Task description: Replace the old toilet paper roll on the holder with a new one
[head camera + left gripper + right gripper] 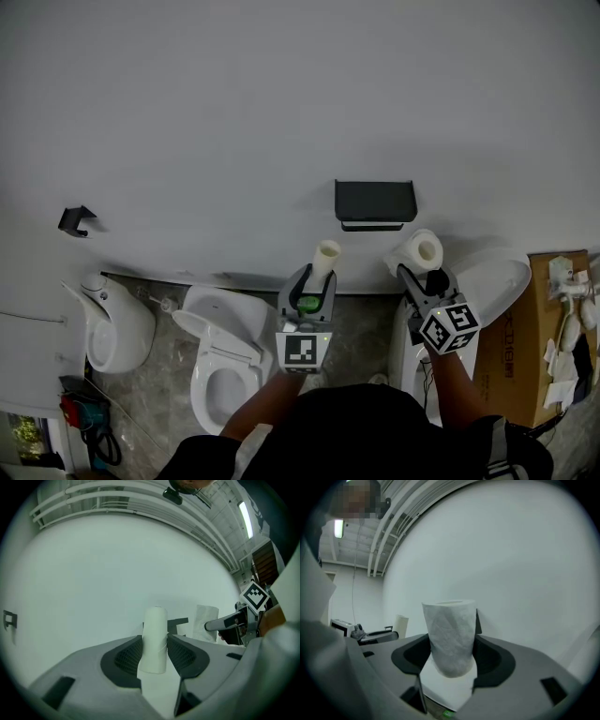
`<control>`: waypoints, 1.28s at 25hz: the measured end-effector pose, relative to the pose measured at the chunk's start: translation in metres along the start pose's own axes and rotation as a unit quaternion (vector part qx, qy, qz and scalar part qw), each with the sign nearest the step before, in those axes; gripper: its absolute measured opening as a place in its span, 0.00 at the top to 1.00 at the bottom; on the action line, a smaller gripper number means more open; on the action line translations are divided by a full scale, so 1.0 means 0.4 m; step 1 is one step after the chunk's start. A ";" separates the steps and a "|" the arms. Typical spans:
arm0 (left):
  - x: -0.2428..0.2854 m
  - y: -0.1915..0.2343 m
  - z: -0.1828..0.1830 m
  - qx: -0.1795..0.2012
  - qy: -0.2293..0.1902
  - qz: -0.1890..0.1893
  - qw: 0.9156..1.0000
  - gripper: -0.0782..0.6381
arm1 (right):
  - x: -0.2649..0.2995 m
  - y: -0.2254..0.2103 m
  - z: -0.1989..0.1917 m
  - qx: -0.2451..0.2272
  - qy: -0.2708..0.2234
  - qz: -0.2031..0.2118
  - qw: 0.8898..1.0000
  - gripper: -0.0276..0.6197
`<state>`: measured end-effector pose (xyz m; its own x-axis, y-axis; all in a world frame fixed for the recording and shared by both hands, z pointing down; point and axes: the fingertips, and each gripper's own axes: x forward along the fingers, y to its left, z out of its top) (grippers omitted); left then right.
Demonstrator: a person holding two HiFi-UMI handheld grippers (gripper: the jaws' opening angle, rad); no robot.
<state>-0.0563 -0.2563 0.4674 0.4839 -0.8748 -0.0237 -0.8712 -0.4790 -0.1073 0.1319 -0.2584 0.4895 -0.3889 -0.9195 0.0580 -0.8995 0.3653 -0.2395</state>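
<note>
The slim, nearly spent white paper roll [154, 639] is pinched upright between the jaws of the left gripper [319, 276]. The full white toilet paper roll [450, 637] is clamped between the jaws of the right gripper [421, 272]. Both rolls are held near and below the black wall-mounted holder [375, 203], clear of it.

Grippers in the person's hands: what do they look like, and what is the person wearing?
Both the left gripper and right gripper have pale grey moulded bodies with dark inner pads. Each carries a cube with black-and-white square markers. The left shows a small green part. The person wears a dark top.
</note>
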 end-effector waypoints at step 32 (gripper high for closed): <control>0.020 0.021 -0.012 -0.011 -0.001 -0.017 1.000 0.66 | 0.050 -0.246 -0.041 0.461 -0.112 -0.058 0.879 0.54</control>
<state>-0.0600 -0.2676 0.4711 0.5129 -0.8581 -0.0231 -0.8562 -0.5094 -0.0865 0.2092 -0.3104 0.5300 -0.1631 -0.9860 -0.0331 -0.3476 0.0888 -0.9334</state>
